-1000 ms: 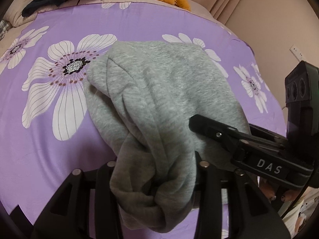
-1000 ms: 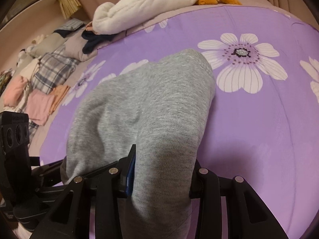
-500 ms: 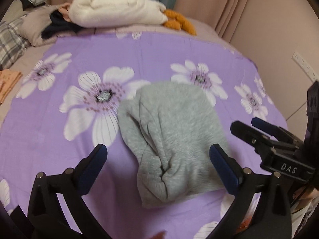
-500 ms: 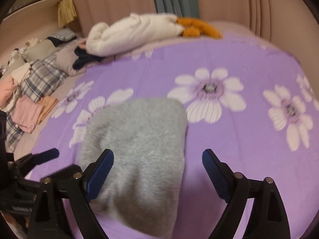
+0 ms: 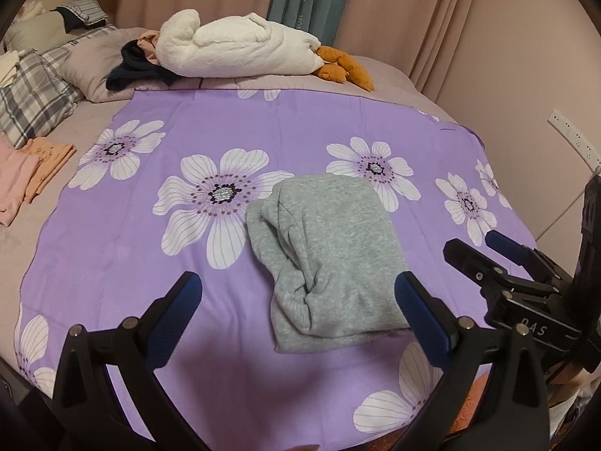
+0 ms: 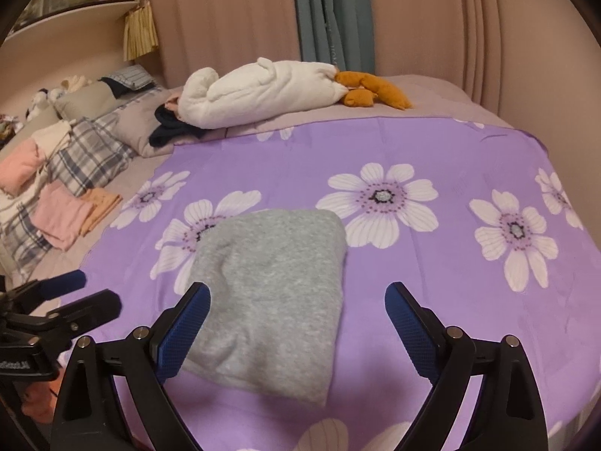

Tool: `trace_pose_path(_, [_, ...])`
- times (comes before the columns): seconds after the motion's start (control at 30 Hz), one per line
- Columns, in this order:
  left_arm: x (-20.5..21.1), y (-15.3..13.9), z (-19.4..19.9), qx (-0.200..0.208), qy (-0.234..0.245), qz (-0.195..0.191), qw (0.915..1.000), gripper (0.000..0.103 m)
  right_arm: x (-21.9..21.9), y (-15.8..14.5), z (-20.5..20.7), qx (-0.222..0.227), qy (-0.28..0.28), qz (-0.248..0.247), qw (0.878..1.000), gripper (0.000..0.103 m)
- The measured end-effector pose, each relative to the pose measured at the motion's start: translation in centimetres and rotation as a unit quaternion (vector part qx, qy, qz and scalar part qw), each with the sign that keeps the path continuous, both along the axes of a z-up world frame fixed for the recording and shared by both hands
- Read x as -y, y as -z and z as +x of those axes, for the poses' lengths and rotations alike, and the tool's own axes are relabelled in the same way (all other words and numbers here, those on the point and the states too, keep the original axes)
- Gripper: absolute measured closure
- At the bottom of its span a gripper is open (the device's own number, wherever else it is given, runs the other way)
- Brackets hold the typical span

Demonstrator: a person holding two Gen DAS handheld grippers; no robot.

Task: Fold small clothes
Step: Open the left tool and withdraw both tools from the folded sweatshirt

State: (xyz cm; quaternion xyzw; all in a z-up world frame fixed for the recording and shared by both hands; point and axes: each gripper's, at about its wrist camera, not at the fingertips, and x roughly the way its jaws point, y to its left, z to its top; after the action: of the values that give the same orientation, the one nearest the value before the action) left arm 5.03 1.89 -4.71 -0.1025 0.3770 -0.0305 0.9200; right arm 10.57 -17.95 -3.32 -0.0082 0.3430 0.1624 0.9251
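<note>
Both grippers, left [image 5: 298, 306] and right [image 6: 296, 310], have let go and pulled back with jaws spread wide, leaving the grey garment [image 5: 330, 259] folded on the purple flowered sheet [image 5: 112, 240], so this piece looks finished.

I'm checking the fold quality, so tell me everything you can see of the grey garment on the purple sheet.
The grey garment is a soft, heathered knit, folded into a compact, roughly rectangular bundle. It lies flat on the purple floral sheet, partly covering a white flower. Its top is smooth; the left wrist view shows bunched, layered folds along one side. Both grippers are open and apart from it; nothing else touches it.
</note>
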Motion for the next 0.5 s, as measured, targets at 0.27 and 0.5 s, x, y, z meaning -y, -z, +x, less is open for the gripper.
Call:
trace_pose_path(0.27, [0.4, 0.0, -0.9, 0.002, -0.005, 0.007, 1.0000, 0.000, 0.6, 0.1, -0.8, -0.008, 0.003, 0.002, 1.000, 0.009])
trace_pose_path(0.5, [0.4, 0.1, -1.3, 0.000, -0.012, 0.008, 0.9999, 0.000, 0.7, 0.0, -1.3, -0.005, 0.002, 0.004, 1.000, 0.009])
